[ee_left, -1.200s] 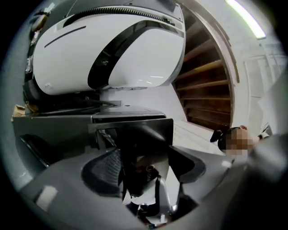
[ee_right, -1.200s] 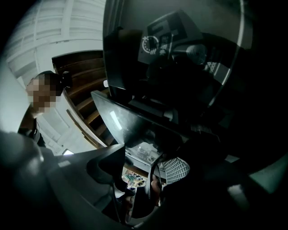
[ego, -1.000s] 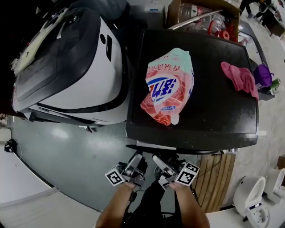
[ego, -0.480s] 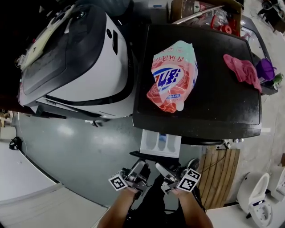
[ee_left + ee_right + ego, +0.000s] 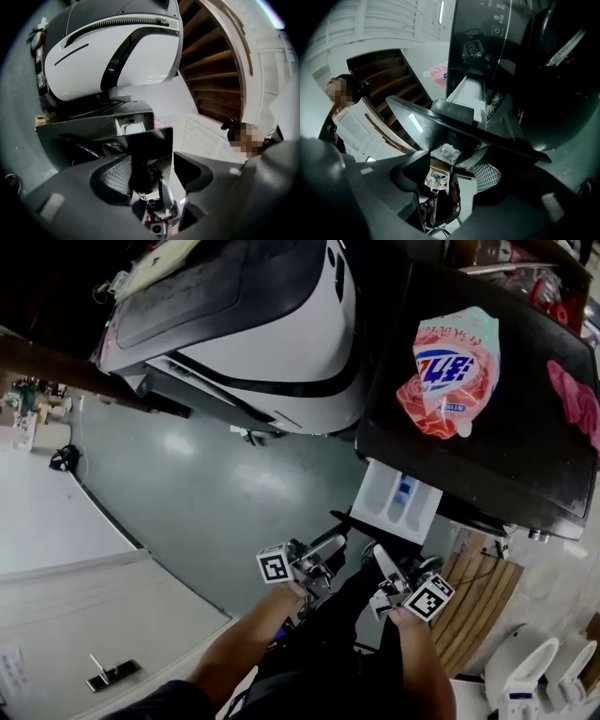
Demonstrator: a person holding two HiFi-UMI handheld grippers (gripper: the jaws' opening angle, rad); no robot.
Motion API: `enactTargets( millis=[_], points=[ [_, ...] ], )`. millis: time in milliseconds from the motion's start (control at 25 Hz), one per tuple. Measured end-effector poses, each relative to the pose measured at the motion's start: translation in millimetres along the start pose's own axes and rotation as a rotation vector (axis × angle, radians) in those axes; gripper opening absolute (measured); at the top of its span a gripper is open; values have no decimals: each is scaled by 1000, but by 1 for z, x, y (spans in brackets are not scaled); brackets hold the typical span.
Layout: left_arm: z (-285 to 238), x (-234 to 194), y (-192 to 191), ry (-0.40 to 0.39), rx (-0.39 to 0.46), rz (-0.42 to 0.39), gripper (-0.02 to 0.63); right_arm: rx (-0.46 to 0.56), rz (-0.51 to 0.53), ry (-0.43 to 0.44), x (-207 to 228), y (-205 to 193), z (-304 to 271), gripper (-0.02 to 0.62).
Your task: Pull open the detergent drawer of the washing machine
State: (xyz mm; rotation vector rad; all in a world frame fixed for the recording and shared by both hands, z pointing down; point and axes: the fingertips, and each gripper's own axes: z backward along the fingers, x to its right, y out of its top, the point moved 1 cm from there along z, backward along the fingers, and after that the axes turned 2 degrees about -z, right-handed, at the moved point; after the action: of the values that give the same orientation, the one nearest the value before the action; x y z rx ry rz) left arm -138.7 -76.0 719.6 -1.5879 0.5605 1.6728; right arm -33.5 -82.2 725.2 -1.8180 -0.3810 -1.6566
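Two level grippers facing open detergent drawer, left gripper jaws empty, just been closing, right gripper jaws wide, empty

Both forearms reach forward side by side; the left gripper has just been closing its jaws, which stand apart around the drawer front, and the right gripper gapes empty.

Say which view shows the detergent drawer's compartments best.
Head view: it looks down into the pulled-out detergent drawer, white and blue compartments plain. Right gripper view shows just its white side; left gripper view, a small foreshortened glimpse.
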Motion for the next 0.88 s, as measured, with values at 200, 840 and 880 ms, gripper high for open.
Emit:
enactTargets(
  millis=[200, 840, 880],
  points=[
    [2, 2, 7, 31, -28, -10, 330, -78, -31, -109, 12, -11, 0, 287],
    [20, 71, 47, 163, -236, -369, 330, -470, 213, -153, -68, -13, 52, 295],
    [18, 82, 52, 157, -240, -407, 330, -471, 252, -154, -75, -5, 56, 285]
  ],
)
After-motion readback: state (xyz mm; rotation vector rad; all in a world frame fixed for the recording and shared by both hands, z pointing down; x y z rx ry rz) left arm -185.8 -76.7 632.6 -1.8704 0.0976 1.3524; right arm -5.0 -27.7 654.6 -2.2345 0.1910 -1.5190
